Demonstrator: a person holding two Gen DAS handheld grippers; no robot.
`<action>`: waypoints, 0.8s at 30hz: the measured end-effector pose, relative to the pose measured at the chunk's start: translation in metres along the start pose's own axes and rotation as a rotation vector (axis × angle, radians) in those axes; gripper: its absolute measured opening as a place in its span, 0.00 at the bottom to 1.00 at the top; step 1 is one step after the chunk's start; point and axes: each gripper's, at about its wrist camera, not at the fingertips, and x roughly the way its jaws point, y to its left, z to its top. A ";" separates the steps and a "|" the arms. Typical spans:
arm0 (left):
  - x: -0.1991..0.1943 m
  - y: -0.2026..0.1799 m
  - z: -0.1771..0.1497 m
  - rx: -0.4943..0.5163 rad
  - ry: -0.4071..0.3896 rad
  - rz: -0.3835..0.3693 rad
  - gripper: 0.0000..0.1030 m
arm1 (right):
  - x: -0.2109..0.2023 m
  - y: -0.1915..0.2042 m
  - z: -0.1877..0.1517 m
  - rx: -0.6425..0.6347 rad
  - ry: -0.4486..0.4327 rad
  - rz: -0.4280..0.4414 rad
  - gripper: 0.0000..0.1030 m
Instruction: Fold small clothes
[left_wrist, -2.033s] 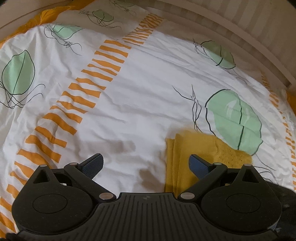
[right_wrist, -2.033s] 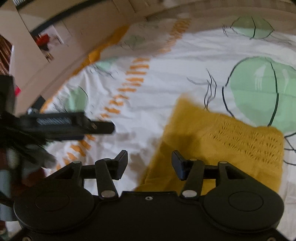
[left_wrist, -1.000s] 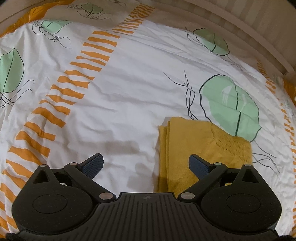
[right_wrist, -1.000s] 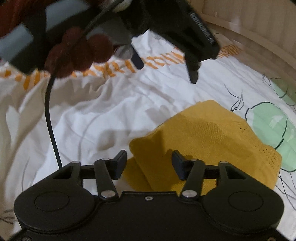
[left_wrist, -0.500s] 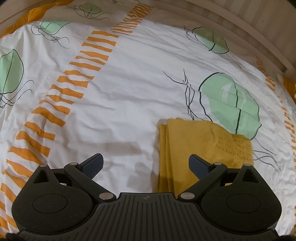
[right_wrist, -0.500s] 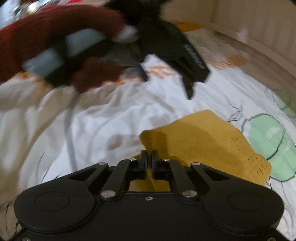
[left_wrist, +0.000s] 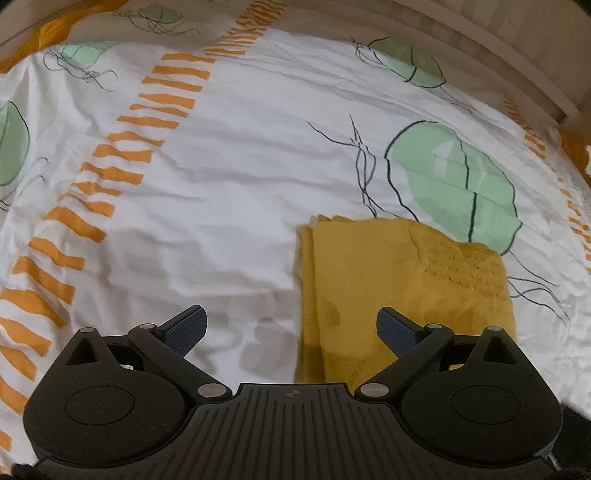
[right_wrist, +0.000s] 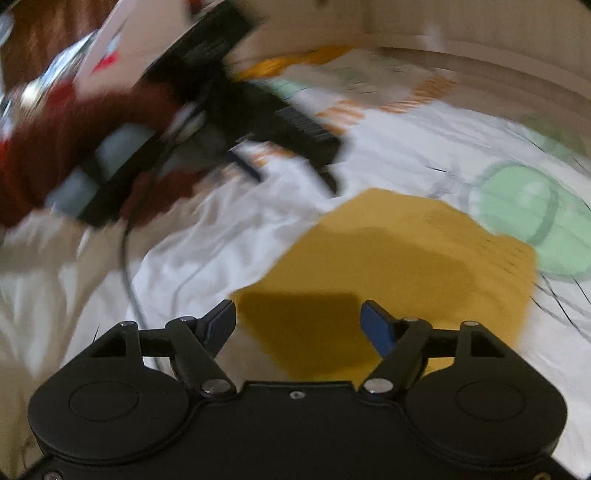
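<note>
A folded mustard-yellow knit garment (left_wrist: 399, 284) lies flat on the white bedsheet (left_wrist: 229, 192), with its layered edges on the left. My left gripper (left_wrist: 291, 330) is open and empty, hovering above the garment's left edge. In the right wrist view the garment (right_wrist: 399, 258) lies just ahead of my right gripper (right_wrist: 297, 323), which is open and empty above its near corner. The left gripper (right_wrist: 291, 173) also shows there, blurred, held by a hand in a dark red sleeve (right_wrist: 74, 125) at the upper left.
The sheet carries orange striped bands (left_wrist: 110, 147) and green leaf prints (left_wrist: 454, 184). A pale wooden bed frame (left_wrist: 480, 48) runs along the far side. A thin cable (right_wrist: 129, 277) hangs from the left gripper over the sheet.
My right gripper was shut at the garment's near corner half a second ago and is now open; the view is blurred by motion. The left gripper has stayed open and drifted slightly.
</note>
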 end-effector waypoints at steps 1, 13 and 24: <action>0.001 0.000 -0.002 -0.001 0.005 -0.007 0.97 | -0.006 -0.012 -0.003 0.054 -0.016 -0.016 0.77; 0.001 0.003 -0.036 -0.044 0.092 -0.121 0.96 | -0.015 -0.146 -0.023 0.622 -0.138 -0.079 0.83; 0.031 -0.022 -0.060 -0.065 0.236 -0.262 0.89 | 0.022 -0.175 -0.031 0.756 -0.125 0.084 0.84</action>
